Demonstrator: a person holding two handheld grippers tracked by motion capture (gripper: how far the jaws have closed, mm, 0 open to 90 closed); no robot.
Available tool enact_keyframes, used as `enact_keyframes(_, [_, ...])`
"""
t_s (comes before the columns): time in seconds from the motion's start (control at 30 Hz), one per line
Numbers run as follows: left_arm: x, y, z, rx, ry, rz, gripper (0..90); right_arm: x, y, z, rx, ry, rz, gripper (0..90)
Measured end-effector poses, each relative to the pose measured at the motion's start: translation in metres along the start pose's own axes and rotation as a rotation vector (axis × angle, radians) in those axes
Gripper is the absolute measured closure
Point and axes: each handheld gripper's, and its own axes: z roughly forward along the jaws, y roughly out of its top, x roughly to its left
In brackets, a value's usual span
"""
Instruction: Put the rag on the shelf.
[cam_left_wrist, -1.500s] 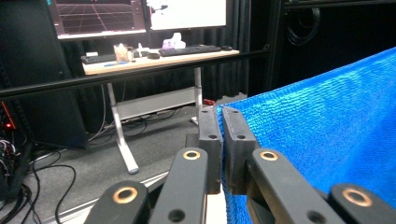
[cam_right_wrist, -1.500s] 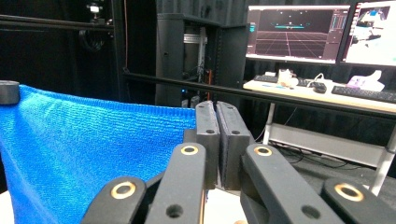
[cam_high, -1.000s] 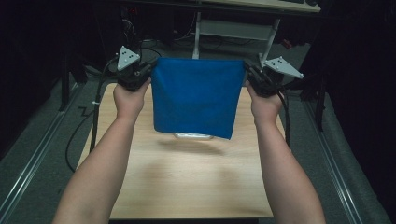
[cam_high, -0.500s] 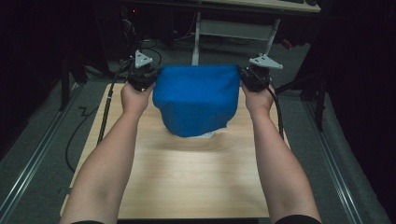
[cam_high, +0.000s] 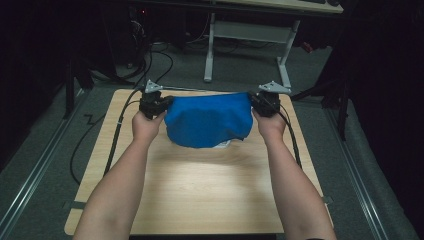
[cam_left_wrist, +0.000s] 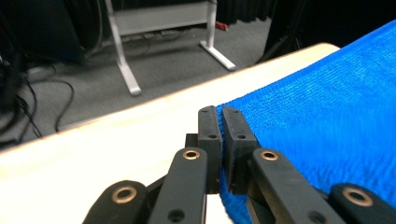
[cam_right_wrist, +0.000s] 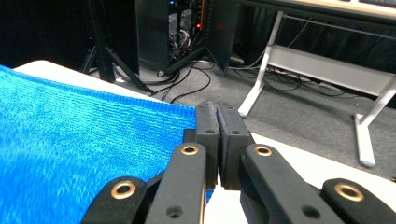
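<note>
A blue towel (cam_high: 207, 120) is stretched between my two grippers near the far edge of the wooden table (cam_high: 200, 190), and its lower part sags onto the tabletop. My left gripper (cam_high: 159, 103) is shut on the towel's left corner. In the left gripper view its jaws (cam_left_wrist: 220, 114) pinch the blue cloth (cam_left_wrist: 327, 121) at its edge. My right gripper (cam_high: 261, 102) is shut on the right corner. In the right gripper view its jaws (cam_right_wrist: 216, 109) clamp the hem of the towel (cam_right_wrist: 70, 140). A small white tag (cam_high: 223, 144) peeks out under the towel's near edge.
A person's forearms reach in from the bottom of the high view. Black cables (cam_high: 116, 140) trail from the grippers over the table's sides. Beyond the table stands a white desk frame (cam_high: 245, 35) on grey carpet, with dark equipment and cables at the back left.
Both grippers have moved down and away from me with the towel. The towel hung upright a second ago and now lies low, draping onto the table.
</note>
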Motion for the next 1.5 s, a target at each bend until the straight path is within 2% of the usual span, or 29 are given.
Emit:
enact_keyframes(0.07, [-0.002, -0.005, -0.001, -0.011, -0.001, 0.006, 87.3, 0.002, -0.009, -0.001, 0.005, 0.011, 0.003, 89.2])
enact_keyframes(0.1, [-0.003, -0.011, -0.001, -0.008, -0.017, -0.01, 87.2, 0.003, -0.012, -0.002, 0.007, 0.014, 0.005, 89.2])
enact_keyframes(0.3, [-0.008, -0.031, -0.007, -0.034, -0.045, -0.048, 87.2, 0.005, -0.031, -0.01, 0.014, 0.034, 0.021, 89.2])
enact_keyframes(0.43, [-0.014, -0.041, -0.011, -0.037, -0.063, -0.034, 87.2, 0.008, -0.041, -0.019, 0.018, 0.056, 0.04, 89.1])
enact_keyframes(0.5, [-0.017, -0.044, -0.014, -0.054, -0.065, -0.031, 87.2, 0.01, -0.045, -0.023, 0.01, 0.063, 0.035, 89.2])
enact_keyframes(0.7, [-0.019, -0.052, -0.02, -0.056, -0.075, -0.029, 87.2, 0.016, -0.051, -0.031, 0.017, 0.072, 0.03, 89.2])
enact_keyframes(0.77, [-0.019, -0.054, -0.021, -0.052, -0.079, -0.031, 87.2, 0.019, -0.052, -0.032, 0.021, 0.073, 0.013, 89.2])
enact_keyframes(0.87, [-0.019, -0.058, -0.019, -0.036, -0.081, -0.021, 87.3, 0.024, -0.053, -0.03, 0.034, 0.075, -0.002, 89.2])
enact_keyframes(0.97, [-0.018, -0.064, -0.015, -0.019, -0.088, -0.033, 87.3, 0.029, -0.061, -0.025, 0.056, 0.074, -0.014, 89.2])
enact_keyframes(1.13, [-0.017, -0.075, -0.009, -0.001, -0.101, -0.055, 87.3, 0.032, -0.08, -0.014, 0.108, 0.079, 0.006, 89.2])
enact_keyframes(1.27, [-0.017, -0.079, -0.005, 0.008, -0.112, -0.068, 87.2, 0.034, -0.091, -0.009, 0.122, 0.086, 0.023, 89.2])
enact_keyframes(1.5, [-0.018, -0.086, 0.004, 0.037, -0.132, -0.09, 86.6, 0.036, -0.1, -0.005, 0.132, 0.094, 0.021, 89.1])
